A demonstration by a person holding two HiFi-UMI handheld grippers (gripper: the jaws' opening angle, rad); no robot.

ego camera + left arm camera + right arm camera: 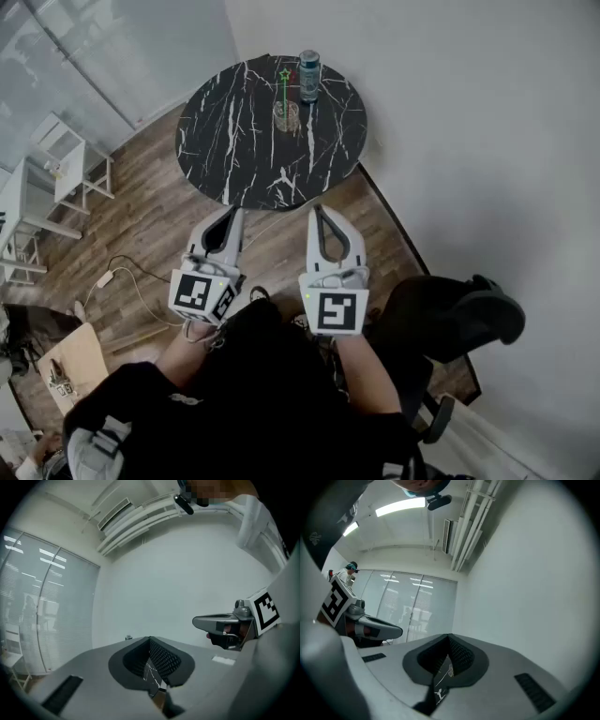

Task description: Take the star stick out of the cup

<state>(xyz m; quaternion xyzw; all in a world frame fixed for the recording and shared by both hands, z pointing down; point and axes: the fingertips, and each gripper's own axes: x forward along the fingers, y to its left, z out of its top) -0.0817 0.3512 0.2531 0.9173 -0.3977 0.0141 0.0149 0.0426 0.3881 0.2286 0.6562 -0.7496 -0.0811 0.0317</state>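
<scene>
- At the bottom of the frame in the head view, a person in dark sleeves holds two grippers side by side, pointing toward the top of the frame.
- The left gripper (233,214) sits left of centre. Its own view shows its two fingers pressed together at the tips, with nothing between them.
- The right gripper (322,210) sits just right of centre. Its fingers are also pressed together and hold nothing.
- A black chair (450,323) stands at the lower right, beside the person.
- A wooden floor (150,225) lies under the grippers, with a white cable (131,281) trailing across it at the left.
- Farther off, in the upper middle, stands a round black marble table (234,141), well apart from both grippers.
- A clear cup (286,116) stands on the far part of the table.
- The star stick (284,89) stands upright in the cup, its green star at the top.
- A can (309,77) stands just beside the cup, toward the upper right.
- A plain white wall (469,122) fills the right side.
</scene>
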